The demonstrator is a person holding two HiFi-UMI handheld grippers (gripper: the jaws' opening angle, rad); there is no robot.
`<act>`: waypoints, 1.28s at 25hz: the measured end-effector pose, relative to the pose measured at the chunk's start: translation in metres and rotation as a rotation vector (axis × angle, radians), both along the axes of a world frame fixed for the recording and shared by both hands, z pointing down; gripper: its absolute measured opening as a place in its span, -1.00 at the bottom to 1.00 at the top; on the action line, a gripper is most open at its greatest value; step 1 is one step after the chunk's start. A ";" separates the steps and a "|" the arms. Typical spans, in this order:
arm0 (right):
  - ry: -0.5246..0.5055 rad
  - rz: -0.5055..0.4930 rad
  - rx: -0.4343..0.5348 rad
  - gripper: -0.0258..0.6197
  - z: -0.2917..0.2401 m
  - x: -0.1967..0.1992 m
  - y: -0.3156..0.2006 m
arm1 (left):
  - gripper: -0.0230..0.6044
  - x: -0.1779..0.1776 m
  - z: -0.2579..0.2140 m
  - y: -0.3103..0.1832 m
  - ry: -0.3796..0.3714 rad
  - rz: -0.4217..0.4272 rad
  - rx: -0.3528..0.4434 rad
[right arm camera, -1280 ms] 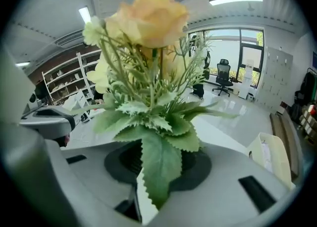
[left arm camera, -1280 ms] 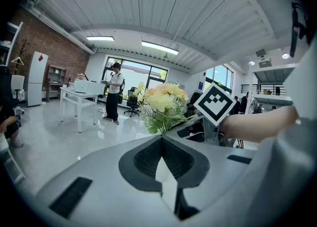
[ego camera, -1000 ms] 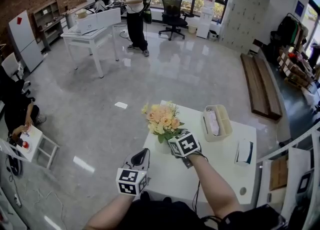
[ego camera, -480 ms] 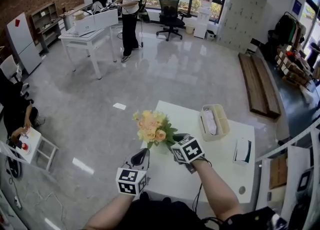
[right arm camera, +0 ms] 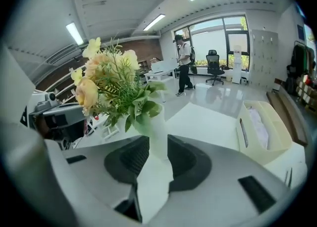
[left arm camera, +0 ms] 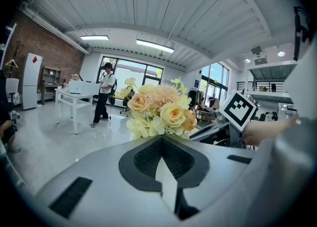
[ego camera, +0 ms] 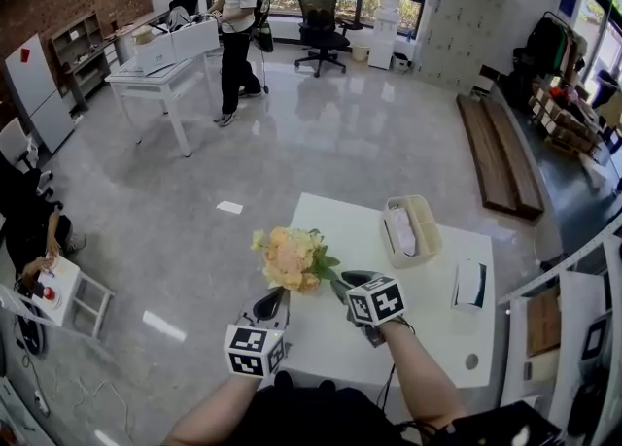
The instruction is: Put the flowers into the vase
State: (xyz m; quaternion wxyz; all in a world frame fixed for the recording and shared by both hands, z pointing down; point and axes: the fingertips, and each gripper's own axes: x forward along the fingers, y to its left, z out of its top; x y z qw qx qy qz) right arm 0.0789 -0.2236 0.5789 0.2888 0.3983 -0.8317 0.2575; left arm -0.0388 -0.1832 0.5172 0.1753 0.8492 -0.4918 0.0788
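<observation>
You're holding the flowers above the tabletop's left edge. The right tool is closing, pinching the pale tube under the leaves. The left tool is hovering beside them, pressed together and empty. I'm failing to tell whether that tube is stem wrap or vase neck. No separate vase is showing, so I'm judging the placing undone.

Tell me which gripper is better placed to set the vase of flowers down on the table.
Right, probably. The right gripper has the vase with the flowers between its closing jaws, right by the table. The left gripper is shut and empty.
</observation>
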 end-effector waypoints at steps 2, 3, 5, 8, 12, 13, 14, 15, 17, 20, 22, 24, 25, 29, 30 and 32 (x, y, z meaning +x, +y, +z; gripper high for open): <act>-0.035 0.027 0.005 -0.56 0.002 0.004 0.005 | -0.91 0.001 0.002 0.002 -0.003 0.005 -0.005; -0.047 0.035 0.011 -0.56 0.003 0.005 0.008 | -0.91 0.000 0.003 0.003 -0.004 0.005 -0.008; -0.071 0.052 0.035 -0.58 0.003 0.007 0.013 | -0.91 -0.001 0.006 0.006 -0.004 0.001 -0.015; -0.105 0.097 0.129 -0.71 -0.011 0.009 0.016 | -0.91 -0.004 0.007 0.008 -0.003 -0.007 -0.019; -0.184 0.165 0.309 -0.85 -0.048 0.008 0.025 | -0.91 -0.008 0.005 0.009 -0.009 -0.020 -0.007; -0.201 0.181 0.341 -0.87 -0.054 0.007 0.029 | -0.91 -0.008 0.004 0.009 -0.011 -0.022 -0.004; -0.209 0.193 0.363 -0.88 -0.058 0.007 0.034 | -0.91 -0.009 0.004 0.010 -0.011 -0.025 -0.003; -0.212 0.201 0.378 -0.90 -0.060 0.005 0.038 | -0.91 -0.011 0.003 0.010 -0.008 -0.028 -0.004; -0.217 0.212 0.394 -0.91 -0.062 0.003 0.043 | -0.91 -0.013 0.001 0.011 -0.003 -0.033 -0.005; -0.236 0.234 0.403 -0.91 -0.066 0.004 0.045 | -0.91 -0.013 -0.002 0.011 -0.002 -0.034 0.002; -0.242 0.245 0.411 -0.91 -0.068 0.006 0.044 | -0.91 -0.012 -0.004 0.012 -0.003 -0.031 0.007; -0.241 0.256 0.418 -0.91 -0.070 0.008 0.044 | -0.91 -0.012 -0.006 0.013 -0.009 -0.030 0.014; -0.239 0.261 0.421 -0.91 -0.070 0.009 0.044 | -0.91 -0.012 -0.008 0.013 -0.012 -0.031 0.018; -0.240 0.272 0.432 -0.91 -0.072 0.008 0.045 | -0.91 -0.012 -0.010 0.013 -0.009 -0.031 0.027; -0.239 0.272 0.435 -0.91 -0.072 0.008 0.045 | -0.91 -0.013 -0.010 0.013 -0.009 -0.032 0.028; -0.235 0.274 0.439 -0.91 -0.073 0.008 0.046 | -0.91 -0.013 -0.010 0.013 -0.007 -0.033 0.027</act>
